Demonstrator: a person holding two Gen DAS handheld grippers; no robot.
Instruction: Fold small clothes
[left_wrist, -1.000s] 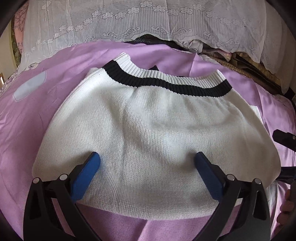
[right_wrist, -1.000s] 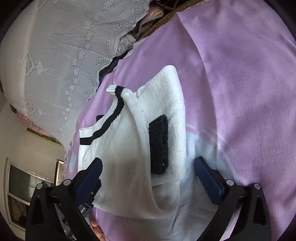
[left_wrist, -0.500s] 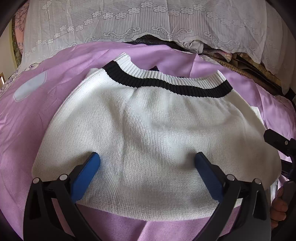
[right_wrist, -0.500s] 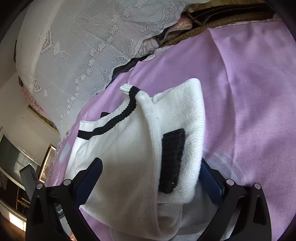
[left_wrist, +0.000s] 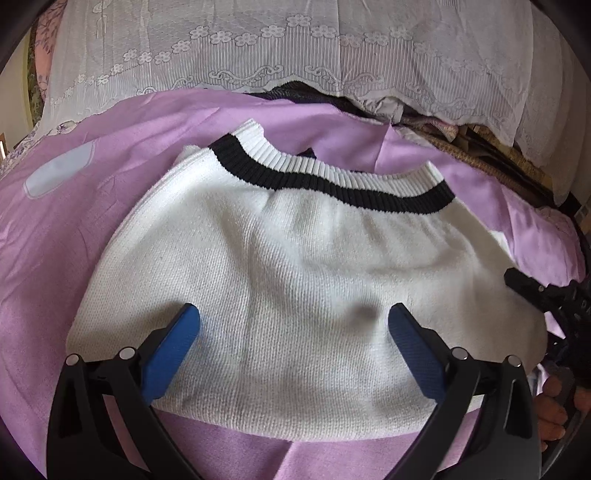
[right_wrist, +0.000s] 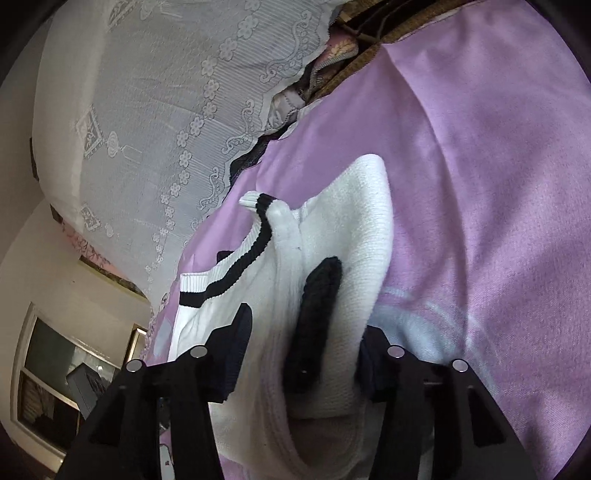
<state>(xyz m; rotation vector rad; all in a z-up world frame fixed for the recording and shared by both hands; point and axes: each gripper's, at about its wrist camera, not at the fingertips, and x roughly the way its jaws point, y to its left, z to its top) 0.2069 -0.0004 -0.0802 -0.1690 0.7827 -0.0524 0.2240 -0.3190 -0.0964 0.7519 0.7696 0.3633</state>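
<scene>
On the bed, a lilac sheet (left_wrist: 66, 258) covers the whole work surface, smooth and faintly glossy, with soft creases; a white lace cover (left_wrist: 295, 48) with flower motifs runs along its 12 o'clock edge. The white knit sweater (left_wrist: 295, 280) lies in the middle of the sheet, hem toward 6 o'clock and the black-striped ribbed collar (left_wrist: 332, 177) toward 12 o'clock. Its body is a fine, even knit, thick and pliant, already narrowed, with the sleeves tucked under.

The step in hand looks like the gathering of the sweater's right-hand edge for a further fold. In the right wrist view, the right hand-held gripper (right_wrist: 306, 347) has just been closing, and its dark pads now press on a bundle of layered white knit with the black ribbed cuff (right_wrist: 317, 317) in it, so it is clenched on the sweater's side. The left hand-held gripper (left_wrist: 293, 350) hovers released over the hem at 6 o'clock, blue pads wide apart with only flat knit between them.

The next move, as I judge it, calls for the left one to pinch the hem's thickness, so both can carry the edge over without the loose cuff slipping out. At 4 o'clock in the left view, a person's fingers (left_wrist: 554, 410) show beside the dark frame.
</scene>
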